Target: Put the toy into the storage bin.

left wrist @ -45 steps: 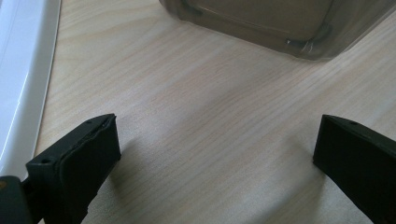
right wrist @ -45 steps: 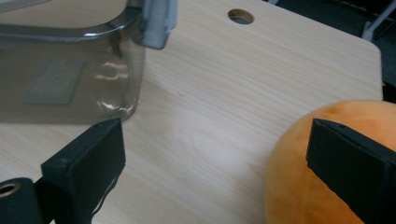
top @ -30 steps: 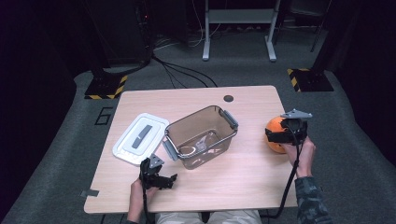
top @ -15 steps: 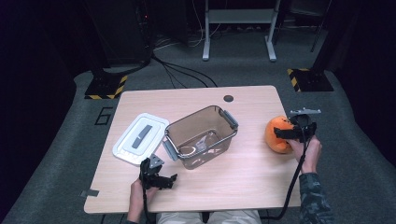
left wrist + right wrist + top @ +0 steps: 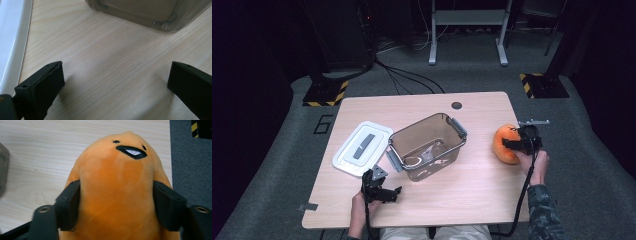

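Two tools in use. Right tool has just been closing; its jaws press both sides of the soft orange plush toy with stitched face, lying at the light wooden counter's right edge. Left tool stands wide open, holding nothing, near the clear brown plastic box.
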Available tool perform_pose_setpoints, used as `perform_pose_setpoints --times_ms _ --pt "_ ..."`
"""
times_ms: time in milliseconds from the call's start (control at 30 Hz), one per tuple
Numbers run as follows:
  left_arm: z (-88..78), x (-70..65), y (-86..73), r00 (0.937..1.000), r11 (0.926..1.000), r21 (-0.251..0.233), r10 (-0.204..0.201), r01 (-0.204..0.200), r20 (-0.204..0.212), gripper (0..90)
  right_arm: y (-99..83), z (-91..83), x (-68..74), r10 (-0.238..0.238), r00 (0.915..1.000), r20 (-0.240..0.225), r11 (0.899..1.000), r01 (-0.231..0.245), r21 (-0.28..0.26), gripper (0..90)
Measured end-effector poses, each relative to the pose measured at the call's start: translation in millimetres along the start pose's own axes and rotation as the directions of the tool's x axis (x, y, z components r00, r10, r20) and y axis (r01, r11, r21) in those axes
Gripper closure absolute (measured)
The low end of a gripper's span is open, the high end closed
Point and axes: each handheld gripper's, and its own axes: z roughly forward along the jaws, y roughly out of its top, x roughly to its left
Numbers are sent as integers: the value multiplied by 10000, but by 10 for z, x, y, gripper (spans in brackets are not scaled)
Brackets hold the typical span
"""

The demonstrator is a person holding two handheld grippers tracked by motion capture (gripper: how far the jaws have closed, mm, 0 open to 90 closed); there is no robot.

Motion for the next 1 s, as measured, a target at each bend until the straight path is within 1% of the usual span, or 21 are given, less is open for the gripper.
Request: perform_pose_setpoints --times_ms 67,133,233,400,467,600,633,667,767,800,900,967,1000 --pt "0 0 0 10000 10000 -5 7 -7 -6 5 -7 17 42 -71 9999 89 9999 70 88 398" --pt "1 0 0 10000 10000 -6 8 -8 -8 5 -3 27 84 -293 9993 221 9995 290 130 453" --pt "1 0 0 10000 10000 -7 2 -2 -4 5 4 28 121 -456 9985 311 9989 452 137 523" --pt "1 1 0 10000 10000 -5 0 0 -5 5 6 8 140 -461 9983 359 9989 460 18 611" --pt "1 1 0 10000 10000 -6 -2 2 -1 5 12 -9 136 -506 9979 404 9985 514 -173 631" --pt "1 1 0 10000 10000 -5 1 -1 -2 5 41 -55 134 -493 9980 406 9984 503 -254 639" --pt "1 1 0 10000 10000 -7 -3 3 -3 5 49 -66 130 -523 9982 278 9981 532 -309 641" --pt "1 1 0 10000 10000 -6 2 -2 -1 5 63 -77 136 -413 9991 78 9985 415 -370 640" --pt "1 1 0 10000 10000 -9 -4 4 -3 5 91 -100 189 -629 9980 60 9969 631 -465 639" --pt "1 1 0 10000 10000 -6 0 0 1 5 106 -110 220 -625 9980 105 9971 629 -434 638" --pt "1 1 0 10000 10000 -9 -3 3 -3 5 143 -134 273 -822 9966 -63 9953 818 -517 634" --pt "1 1 0 10000 10000 -7 -1 1 -2 5 171 -138 320 -850 9963 -125 9956 845 -401 632" --pt "1 1 0 10000 10000 -7 -1 1 -4 5 185 -137 338 -948 9954 -125 9948 942 -399 631"
